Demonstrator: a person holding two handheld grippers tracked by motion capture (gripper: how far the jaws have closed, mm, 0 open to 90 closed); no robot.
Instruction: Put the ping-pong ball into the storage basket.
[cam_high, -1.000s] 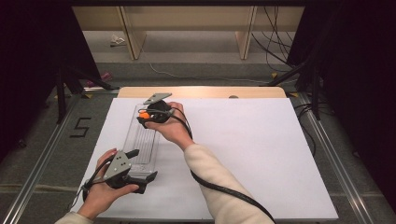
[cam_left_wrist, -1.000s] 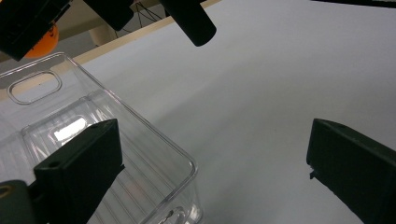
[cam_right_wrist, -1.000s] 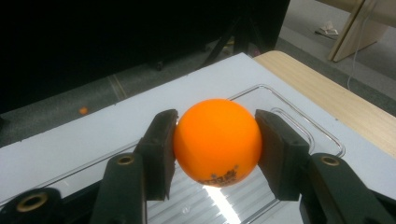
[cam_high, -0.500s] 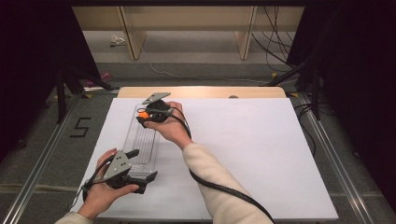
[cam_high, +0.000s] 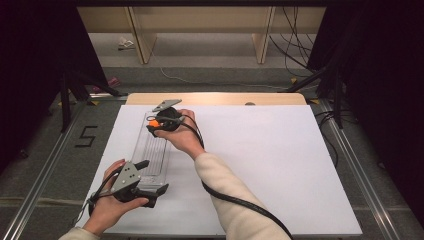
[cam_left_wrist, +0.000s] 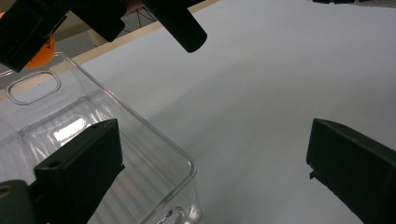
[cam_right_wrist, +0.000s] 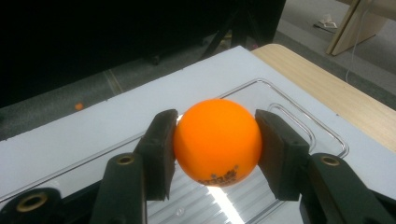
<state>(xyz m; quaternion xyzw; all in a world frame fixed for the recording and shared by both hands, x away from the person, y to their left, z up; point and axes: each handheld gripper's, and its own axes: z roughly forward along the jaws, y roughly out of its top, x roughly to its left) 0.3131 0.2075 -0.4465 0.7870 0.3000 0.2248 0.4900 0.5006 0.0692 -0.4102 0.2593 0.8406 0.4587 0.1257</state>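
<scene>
my right tongs (cam_right_wrist: 215, 142) squeeze the orange ball (cam_right_wrist: 216, 141) just over the far end of the clear tray (cam_high: 150, 150) on the desk (cam_high: 280, 165), so i should lower it slowly inside while my wide left tongs (cam_left_wrist: 215, 172) steady the near end.

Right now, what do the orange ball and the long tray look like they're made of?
Orange ball: likely smooth matte plastic, table-tennis style; even colour, soft sheen, small print near its bottom. Tray: clear hard plastic, glossy; the white sheet shows through it, with bright glints on its ribbed floor.
</scene>
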